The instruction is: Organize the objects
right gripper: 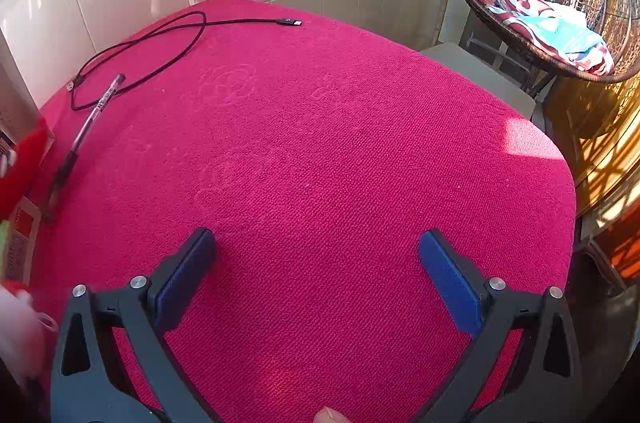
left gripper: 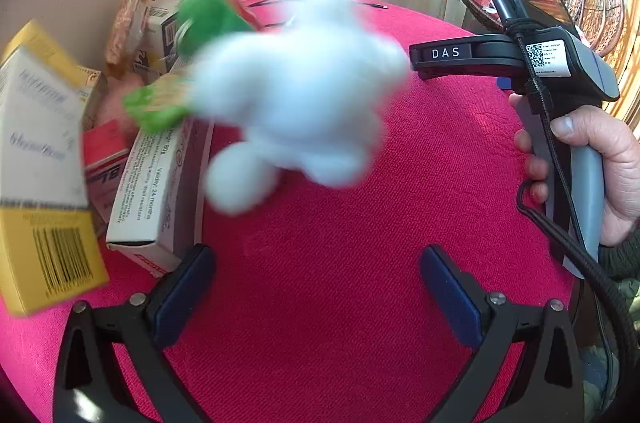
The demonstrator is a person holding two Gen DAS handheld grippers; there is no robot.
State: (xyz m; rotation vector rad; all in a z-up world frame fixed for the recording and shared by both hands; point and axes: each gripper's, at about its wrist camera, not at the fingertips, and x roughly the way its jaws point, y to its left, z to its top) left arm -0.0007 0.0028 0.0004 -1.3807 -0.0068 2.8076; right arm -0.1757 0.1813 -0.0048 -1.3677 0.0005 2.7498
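Both claws are spread wide with nothing between the pads. The left gripper [left gripper: 316, 259] has black plastic arms with flat dark-blue pads, and it's angled down over the pink cloth [left gripper: 360, 223], a nubby, towel-like weave covering the whole table. The right gripper [right gripper: 316, 251] has the same build and the same wide gap, over bare cloth in its own view.

From the left wrist there's a fluffy white plush toy [left gripper: 296, 95] just ahead of the open jaws — a soft, lumpy shape with rounded stubs, so motion-blurred I can't tell whether it's resting on the cloth or off it. A fuzzy green piece [left gripper: 208, 19] sits behind it and another green bit with a yellowish patch [left gripper: 160, 103] is at its left; I can't tell if they belong to the same toy.

Left of that is a jumble of cardboard boxes: a long white carton [left gripper: 160, 191] with printed text lying on its side, a yellow-and-white box [left gripper: 44, 163] with a barcode (blurred), and a small red one [left gripper: 104, 147] wedged between them.

On the right of that view, a hand [left gripper: 592, 167] wraps the grey handle of the other gripper.

Right wrist view: a thin black USB cable [right gripper: 160, 47] looped at the far left of the cloth, with a clear-barrelled pen [right gripper: 92, 119] lying across one loop. A wicker hanging chair [right gripper: 540, 3] with red-and-white cushions stands beyond the table.
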